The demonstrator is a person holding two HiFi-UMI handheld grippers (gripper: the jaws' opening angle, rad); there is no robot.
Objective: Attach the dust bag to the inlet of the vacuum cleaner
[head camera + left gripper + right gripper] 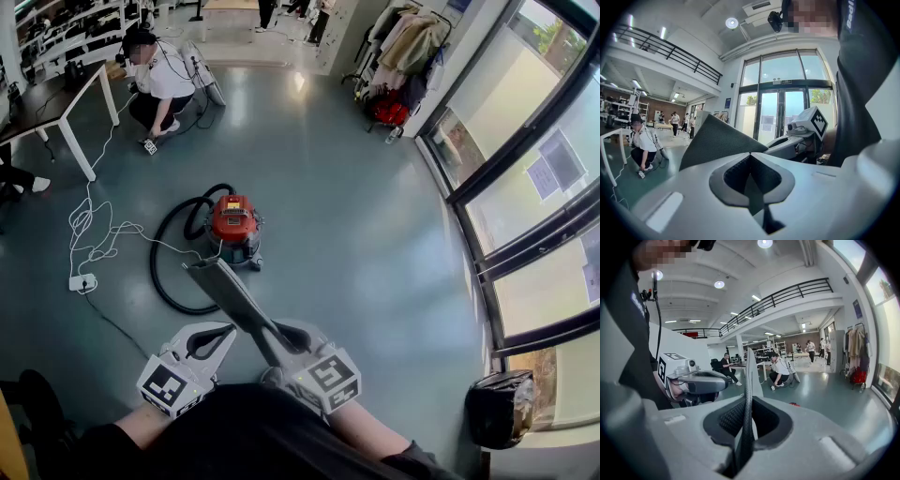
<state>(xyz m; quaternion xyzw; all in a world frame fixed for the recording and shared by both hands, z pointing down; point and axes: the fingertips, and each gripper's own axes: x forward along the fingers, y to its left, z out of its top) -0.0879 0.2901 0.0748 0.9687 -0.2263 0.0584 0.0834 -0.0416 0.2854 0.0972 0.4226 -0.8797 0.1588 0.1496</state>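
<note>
Dust bag (234,298), a flat grey sheet, is held up in the air, pinched edge-on in the right claw (747,401), whose jaws are clamped on it. The left claw (751,157) is carried just beside it with jaws pressed together on nothing. The vacuum cleaner (233,223), red-topped, is seen on the floor (356,216) well apart from both claws, ringed by its black hose (164,253); its inlet cannot be made out. A slip is judged possible, since the bag is gripped at one thin edge only and could sag or twist. The hose and loose cables could also be tripped over. No brand can be read; only square black-and-white markers are shown on the claws.
</note>
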